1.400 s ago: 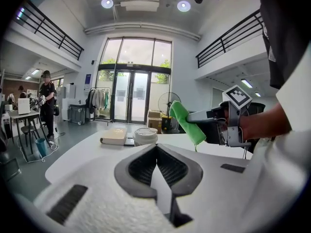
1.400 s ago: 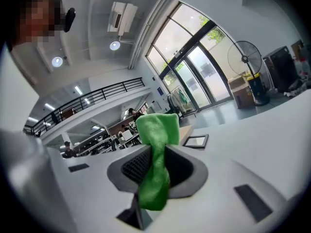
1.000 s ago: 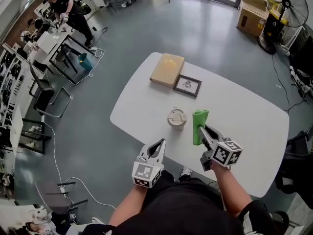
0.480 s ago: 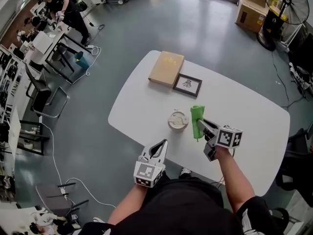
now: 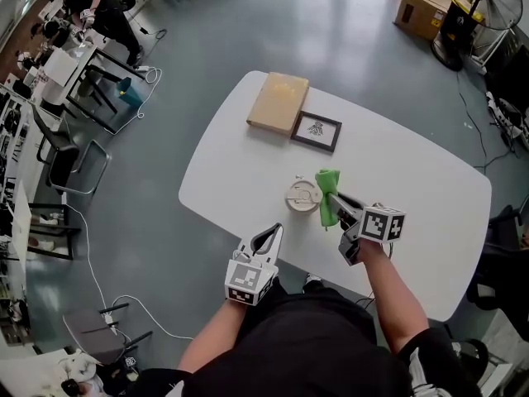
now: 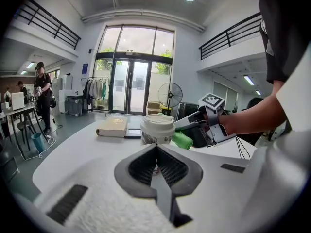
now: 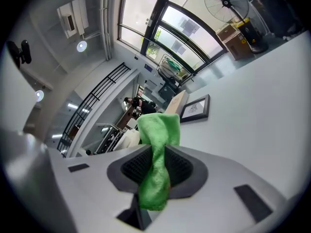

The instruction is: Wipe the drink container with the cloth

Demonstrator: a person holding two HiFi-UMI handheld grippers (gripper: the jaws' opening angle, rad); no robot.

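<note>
A white lidded drink cup [image 5: 302, 197] stands near the front middle of the white table [image 5: 413, 188]; it also rises just beyond the left jaws as a paper cup [image 6: 157, 128]. My right gripper [image 5: 333, 205] is shut on a green cloth [image 5: 327, 195], whose free end hangs right beside the cup's right side; the same cloth [image 7: 156, 154] is pinched between the right jaws. My left gripper [image 5: 267, 240] hovers off the table's near edge, in front of the cup, jaws closed together with nothing held.
A tan book [image 5: 278, 102] and a small framed picture [image 5: 316, 131] lie at the table's far side. Desks, chairs and people fill the far left of the room. Cardboard boxes and a standing fan [image 5: 461, 7] are at the back right.
The right gripper has carried the green cloth forward and left, from a gap beside the cup to right against its side. The left gripper has barely moved.
</note>
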